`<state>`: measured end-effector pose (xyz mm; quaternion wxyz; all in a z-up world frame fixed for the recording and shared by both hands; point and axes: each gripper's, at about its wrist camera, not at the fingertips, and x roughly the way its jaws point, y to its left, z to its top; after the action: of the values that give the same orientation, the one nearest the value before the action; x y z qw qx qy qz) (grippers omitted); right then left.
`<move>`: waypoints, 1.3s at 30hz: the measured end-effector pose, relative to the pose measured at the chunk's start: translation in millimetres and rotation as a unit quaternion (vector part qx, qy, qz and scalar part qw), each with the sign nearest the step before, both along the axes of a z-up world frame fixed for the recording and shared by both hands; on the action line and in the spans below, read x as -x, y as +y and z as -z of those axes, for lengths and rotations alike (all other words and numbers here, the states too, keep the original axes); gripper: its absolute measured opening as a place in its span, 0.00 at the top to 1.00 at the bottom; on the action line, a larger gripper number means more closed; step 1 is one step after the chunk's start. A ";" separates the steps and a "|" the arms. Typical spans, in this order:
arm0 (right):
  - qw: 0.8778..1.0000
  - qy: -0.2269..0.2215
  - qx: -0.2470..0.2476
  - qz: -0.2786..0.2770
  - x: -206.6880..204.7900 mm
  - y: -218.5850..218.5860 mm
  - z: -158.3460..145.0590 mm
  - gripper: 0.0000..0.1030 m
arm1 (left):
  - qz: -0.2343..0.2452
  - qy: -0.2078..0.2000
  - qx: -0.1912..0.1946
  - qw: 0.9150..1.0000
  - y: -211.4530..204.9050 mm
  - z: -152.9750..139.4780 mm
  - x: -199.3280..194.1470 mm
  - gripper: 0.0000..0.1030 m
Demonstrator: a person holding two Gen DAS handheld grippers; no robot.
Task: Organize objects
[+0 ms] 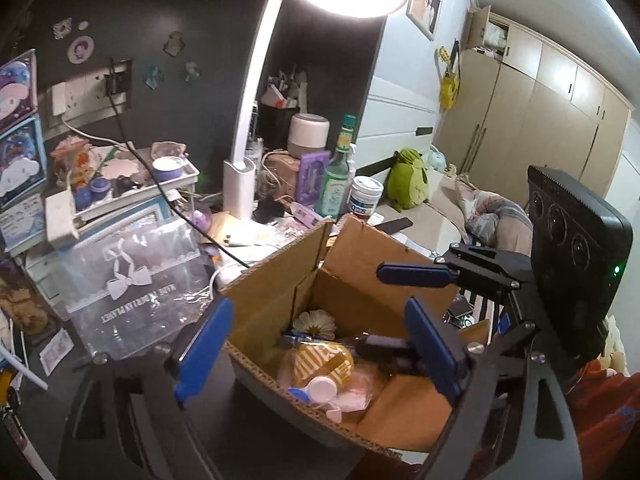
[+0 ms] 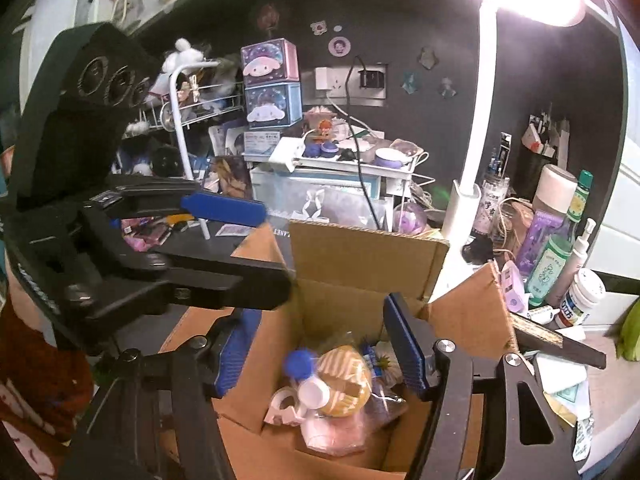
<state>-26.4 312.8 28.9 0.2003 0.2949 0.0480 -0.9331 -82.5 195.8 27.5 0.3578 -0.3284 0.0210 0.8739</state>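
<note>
Cluttered desk; both grippers, left gripper (image 1: 320, 354) and right gripper (image 2: 316, 350), hung with fingers apart, empty, over the cardboard box (image 1: 276, 276); upright flaps risked snagging.

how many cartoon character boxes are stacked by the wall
2. The purple-pink character box sits on top of the blue character box, left of the wall sockets. Clutter may hide others.

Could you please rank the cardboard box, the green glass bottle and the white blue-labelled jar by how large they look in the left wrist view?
1. cardboard box, by far the largest, though also nearest the camera.
2. green glass bottle, tall and slim.
3. white blue-labelled jar, shortest, standing right beside the bottle.
</note>
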 end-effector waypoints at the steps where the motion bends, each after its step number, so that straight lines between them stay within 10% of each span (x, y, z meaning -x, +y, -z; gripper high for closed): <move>1: 1.000 0.000 0.001 0.000 0.2 0.4 -0.6 0.42 | -0.003 0.001 -0.001 1.000 -1.6 -0.6 -0.3 0.16; 16: 0.998 0.060 -0.023 0.017 -12.6 -11.4 -15.8 0.00 | -0.089 0.075 -0.005 0.993 -50.8 -15.3 -46.9 0.01; 39: 0.993 0.099 0.007 -0.058 -16.3 -22.1 -15.9 0.00 | -0.257 0.070 -0.004 0.964 -100.4 12.4 -53.9 0.01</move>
<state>-10.2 290.6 44.8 0.2505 0.1959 0.0781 -0.9449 -28.6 95.4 15.1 0.1199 -0.2594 -0.0421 0.9574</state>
